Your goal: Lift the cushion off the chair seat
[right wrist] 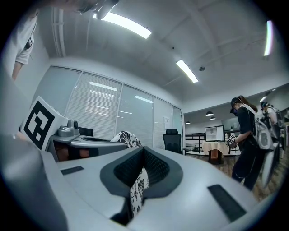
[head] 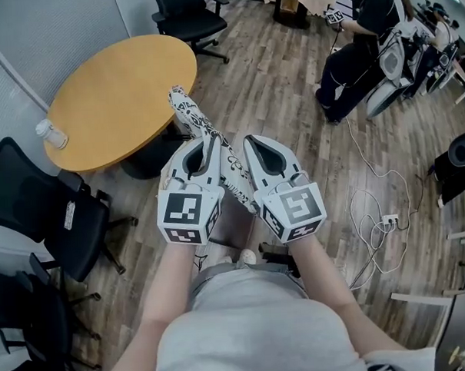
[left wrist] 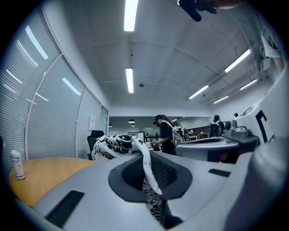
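Edgewise, cushion (head: 203, 128) tight in left gripper (left wrist: 151, 180) and right gripper (right wrist: 137, 185), long axis toward table (head: 121, 93).

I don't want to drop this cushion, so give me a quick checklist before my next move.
1. Left gripper shut on the cushion: ok.
2. Right gripper shut on the cushion: ok.
3. Cushion free of the seat: cannot tell, the seat is hidden below the grippers.
4. Bottle out of the way: ok, it stands at the table's far rim, apart from the cushion.
5. Floor on the right free: not ok, cables lie there.
6. Other person at a distance: ok.
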The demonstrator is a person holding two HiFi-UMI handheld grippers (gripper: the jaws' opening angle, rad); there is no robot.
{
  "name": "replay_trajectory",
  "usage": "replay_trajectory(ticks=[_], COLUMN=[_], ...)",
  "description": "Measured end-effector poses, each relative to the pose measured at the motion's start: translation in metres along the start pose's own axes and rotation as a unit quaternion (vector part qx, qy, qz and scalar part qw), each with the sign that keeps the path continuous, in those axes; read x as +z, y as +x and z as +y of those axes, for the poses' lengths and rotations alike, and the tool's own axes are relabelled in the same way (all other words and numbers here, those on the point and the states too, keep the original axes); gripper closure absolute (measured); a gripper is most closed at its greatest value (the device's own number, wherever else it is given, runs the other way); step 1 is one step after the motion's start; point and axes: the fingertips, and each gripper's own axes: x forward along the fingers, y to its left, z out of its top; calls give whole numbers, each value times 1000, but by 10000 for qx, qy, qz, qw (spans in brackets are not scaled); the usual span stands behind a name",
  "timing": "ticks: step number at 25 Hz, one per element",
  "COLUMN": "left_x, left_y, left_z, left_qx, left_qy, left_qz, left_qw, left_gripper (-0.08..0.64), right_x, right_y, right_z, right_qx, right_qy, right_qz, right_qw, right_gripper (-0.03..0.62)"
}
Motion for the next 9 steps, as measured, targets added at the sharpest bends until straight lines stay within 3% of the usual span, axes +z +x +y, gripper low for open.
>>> replay_trajectory(ticks=[5,9], left_x=[2,6], left_y=[-3,-6], left_z=[-4,-6], left_qx=[26,38], left_qy=[0,-4], left_qz=[-24,-61], left_qw=[10000,10000], left_gripper=[548,548], right_x=[-7,12], right_y=[-5,-6], right_z=[-3,-1], right_qx=[-26,-21], right_qy=[207,137], right_qz=[-15,-162], right_qw=[9998,9998], right_gripper=[571,571])
